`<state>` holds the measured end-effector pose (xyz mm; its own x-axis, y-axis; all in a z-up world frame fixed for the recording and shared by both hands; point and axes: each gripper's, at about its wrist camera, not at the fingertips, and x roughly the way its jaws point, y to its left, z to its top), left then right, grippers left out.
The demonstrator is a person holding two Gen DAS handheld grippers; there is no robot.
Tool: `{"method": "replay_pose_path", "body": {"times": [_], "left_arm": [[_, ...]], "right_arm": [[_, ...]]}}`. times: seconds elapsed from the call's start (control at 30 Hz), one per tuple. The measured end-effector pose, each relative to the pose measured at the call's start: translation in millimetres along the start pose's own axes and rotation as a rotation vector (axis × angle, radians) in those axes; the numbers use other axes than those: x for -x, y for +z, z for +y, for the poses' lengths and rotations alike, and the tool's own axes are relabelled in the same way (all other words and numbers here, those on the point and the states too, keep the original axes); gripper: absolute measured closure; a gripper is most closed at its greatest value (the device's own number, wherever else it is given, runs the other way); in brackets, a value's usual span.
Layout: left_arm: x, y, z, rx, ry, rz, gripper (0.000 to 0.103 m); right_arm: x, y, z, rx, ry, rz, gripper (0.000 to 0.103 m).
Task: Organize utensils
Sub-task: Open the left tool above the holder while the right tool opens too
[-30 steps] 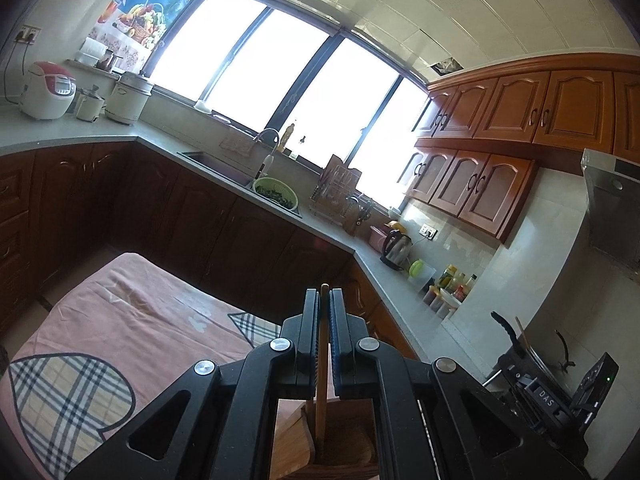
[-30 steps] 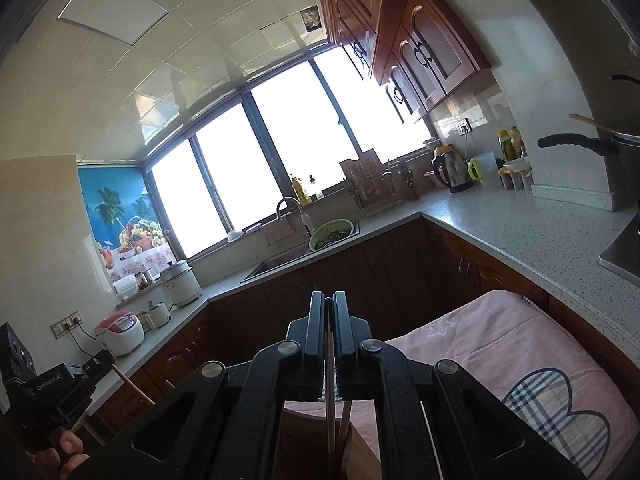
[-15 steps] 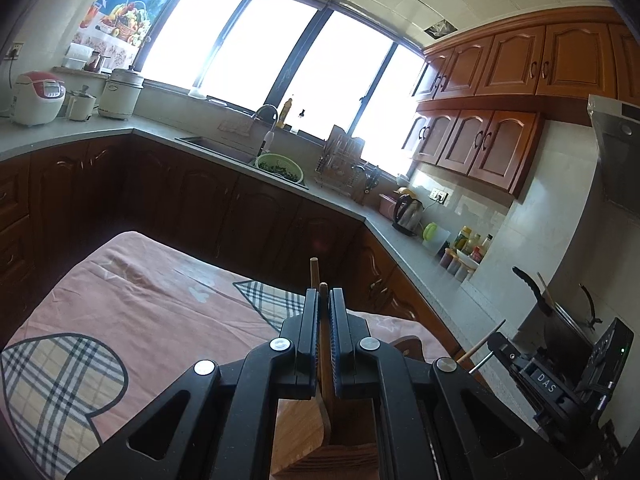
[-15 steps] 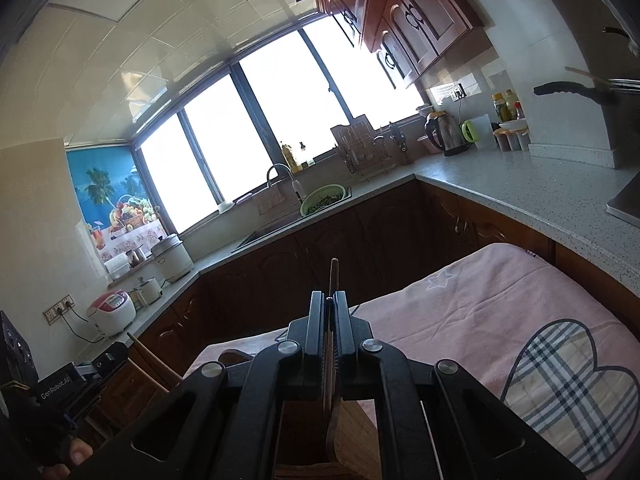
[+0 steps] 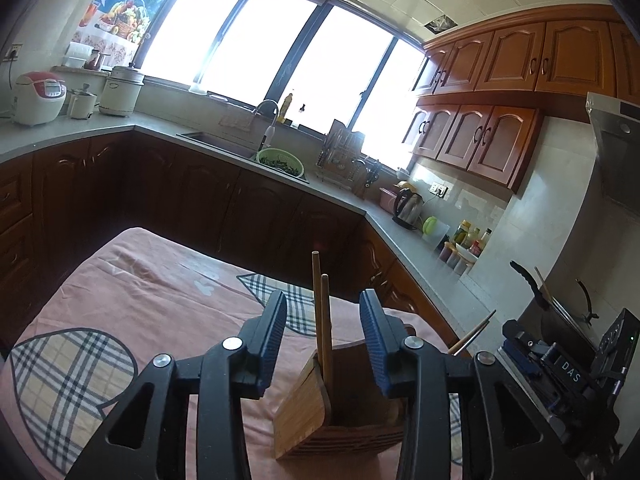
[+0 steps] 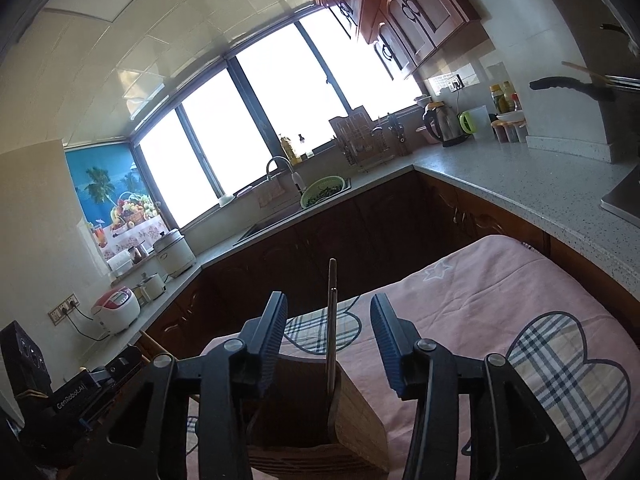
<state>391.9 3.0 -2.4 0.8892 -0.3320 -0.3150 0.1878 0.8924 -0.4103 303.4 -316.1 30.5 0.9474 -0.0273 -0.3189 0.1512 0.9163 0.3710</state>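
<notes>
A wooden utensil holder (image 5: 320, 412) stands on the pink cloth-covered table (image 5: 140, 300). Two wooden chopsticks (image 5: 322, 320) stand upright in it, between the fingers of my left gripper (image 5: 323, 340), which is open and touches neither. In the right wrist view the same holder (image 6: 352, 412) sits below my right gripper (image 6: 329, 340), also open, with a thin chopstick (image 6: 331, 320) upright in the holder between its fingers. The right gripper's body (image 5: 560, 360) shows at the left view's right edge; another stick tip (image 5: 474, 332) pokes up beside it.
The table cloth has plaid heart patches (image 6: 560, 372). Dark wood cabinets and a grey counter (image 5: 380, 216) wrap around beyond the table, with a sink, green colander (image 5: 280, 160), kettle (image 5: 408, 206), rice cookers (image 5: 36, 96) and a pan on the stove (image 5: 560, 300).
Both grippers have opened and let go of their chopsticks, which now stand in the holder. Both views tilted down toward the table.
</notes>
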Motion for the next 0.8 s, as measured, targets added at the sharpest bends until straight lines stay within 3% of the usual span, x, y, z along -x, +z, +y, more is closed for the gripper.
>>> {"method": "replay_pose_path", "body": {"times": [0.1, 0.2, 0.37, 0.53, 0.63, 0.8], "left_arm": [[19, 2, -1, -0.002, -0.003, 0.002, 0.047], [46, 11, -3, -0.009, 0.013, -0.02, 0.035], [96, 33, -3, 0.01, 0.006, -0.063, 0.033], [151, 67, -11, -0.013, 0.005, -0.12, 0.033], [188, 84, -18, -0.054, 0.021, -0.159, 0.023], [229, 65, -26, -0.095, 0.031, -0.148, 0.022]], "right_arm": [[16, 3, 1, -0.001, 0.0, 0.001, 0.053], [38, 13, 5, 0.009, 0.016, -0.015, 0.044], [84, 54, 26, 0.114, 0.035, -0.076, 0.041], [141, 119, 64, 0.246, 0.033, -0.201, 0.04], [180, 151, 90, 0.328, 0.031, -0.283, 0.033], [216, 149, 109, 0.366, 0.041, -0.306, 0.029]]}}
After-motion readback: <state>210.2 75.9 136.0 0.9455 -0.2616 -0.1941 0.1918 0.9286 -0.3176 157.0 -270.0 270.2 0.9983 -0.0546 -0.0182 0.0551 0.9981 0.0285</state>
